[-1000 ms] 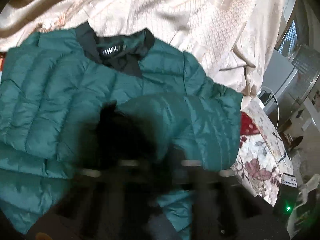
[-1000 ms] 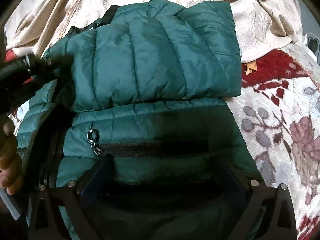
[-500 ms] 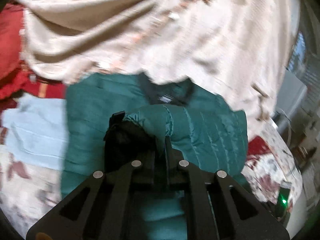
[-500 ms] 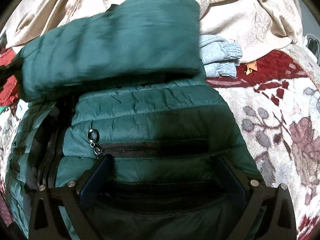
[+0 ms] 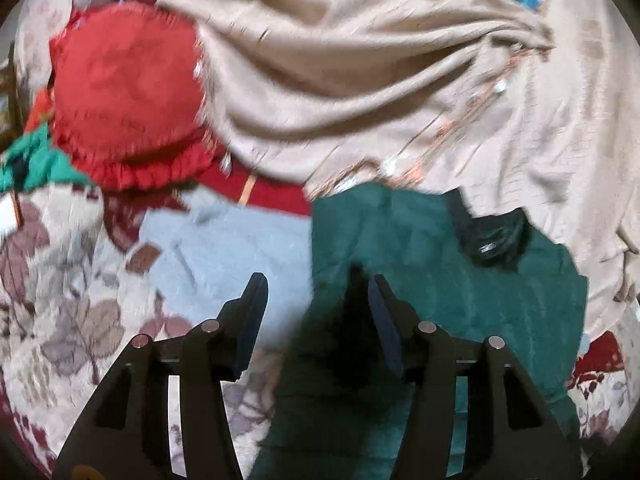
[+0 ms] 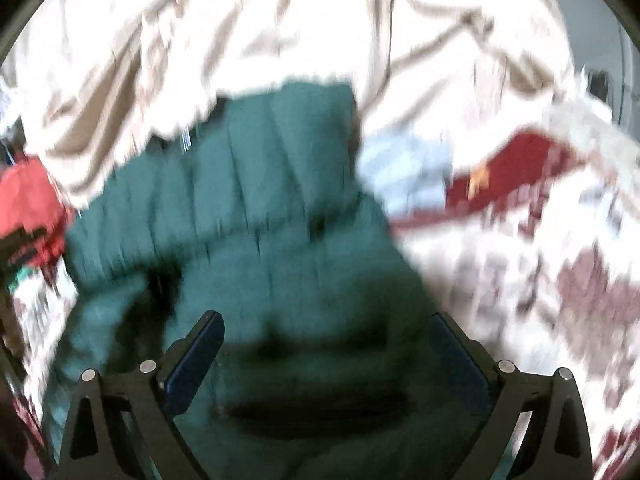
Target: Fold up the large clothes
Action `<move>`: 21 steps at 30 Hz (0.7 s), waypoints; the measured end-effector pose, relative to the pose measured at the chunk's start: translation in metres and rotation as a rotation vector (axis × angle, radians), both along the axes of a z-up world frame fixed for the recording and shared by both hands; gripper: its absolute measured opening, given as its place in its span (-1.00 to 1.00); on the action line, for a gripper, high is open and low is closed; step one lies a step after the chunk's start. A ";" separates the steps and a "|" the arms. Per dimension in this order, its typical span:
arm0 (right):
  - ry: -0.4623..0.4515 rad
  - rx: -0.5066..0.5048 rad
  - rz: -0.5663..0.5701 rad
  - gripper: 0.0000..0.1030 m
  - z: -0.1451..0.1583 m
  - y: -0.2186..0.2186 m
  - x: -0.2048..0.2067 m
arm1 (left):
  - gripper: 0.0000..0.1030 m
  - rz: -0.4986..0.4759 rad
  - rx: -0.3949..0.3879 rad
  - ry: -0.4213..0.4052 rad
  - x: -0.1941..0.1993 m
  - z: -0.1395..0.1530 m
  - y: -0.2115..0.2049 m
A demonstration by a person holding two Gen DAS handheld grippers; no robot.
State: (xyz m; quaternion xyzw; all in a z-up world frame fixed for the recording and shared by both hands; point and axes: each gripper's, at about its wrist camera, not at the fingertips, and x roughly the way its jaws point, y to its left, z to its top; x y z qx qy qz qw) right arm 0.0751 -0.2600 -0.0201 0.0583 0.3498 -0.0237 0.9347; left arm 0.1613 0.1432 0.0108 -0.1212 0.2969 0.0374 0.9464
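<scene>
A teal quilted puffer jacket [image 5: 440, 280] lies on a floral bedspread, its black collar [image 5: 492, 236] toward the beige fabric behind. My left gripper [image 5: 316, 292] is open and empty, hovering above the jacket's left edge. In the blurred right wrist view the jacket [image 6: 280, 208] fills the middle, one sleeve folded across its body. My right gripper [image 6: 324, 328] is open wide, its jaws standing either side of the jacket's lower part, with nothing held.
A light blue garment [image 5: 224, 248] lies left of the jacket. A red frilled cushion [image 5: 128, 96] sits at the back left. Crumpled beige fabric [image 5: 380, 80] covers the back. The floral bedspread [image 5: 68, 312] shows left and right [image 6: 560, 280].
My left gripper let go of the sleeve, opened and swung left, away from the jacket. The sleeve now lies folded across the jacket. My right gripper stayed open and pulled back quickly.
</scene>
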 end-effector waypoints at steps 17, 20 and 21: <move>0.133 -0.046 0.256 0.14 -0.027 0.009 0.166 | 0.26 -0.036 0.011 0.235 0.067 -0.102 -0.055; -0.046 -0.010 0.239 0.14 0.012 0.008 0.167 | 0.28 -0.025 0.058 0.222 0.065 -0.105 -0.064; -0.086 -0.001 0.214 0.14 0.020 0.008 0.173 | 0.28 -0.024 0.065 0.224 0.065 -0.105 -0.065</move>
